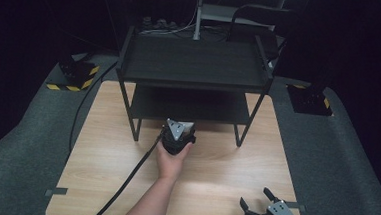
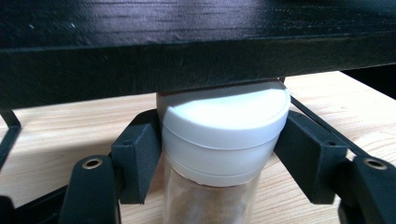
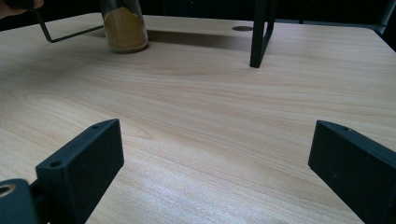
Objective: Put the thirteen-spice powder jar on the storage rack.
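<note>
My left gripper point(image 2: 219, 154) clamps the white lid of the spice jar point(image 2: 223, 135) at the front edge of the black shelf point(image 1: 193, 62), apparently mid-placement, so sliding it beneath needs clearance under the board, while my right gripper point(image 1: 257, 201) rests wide open near the table point(image 1: 224, 174) edge.

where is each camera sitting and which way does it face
High view: above the person's side, looking forward and down at table, rack, forearm, both hand-held grippers.
Left gripper view: on left gripper, facing rack shelf; jaws clamp jar.
Right gripper view: on right gripper, low over table; open jaws.
Shared: jar, rack.
</note>
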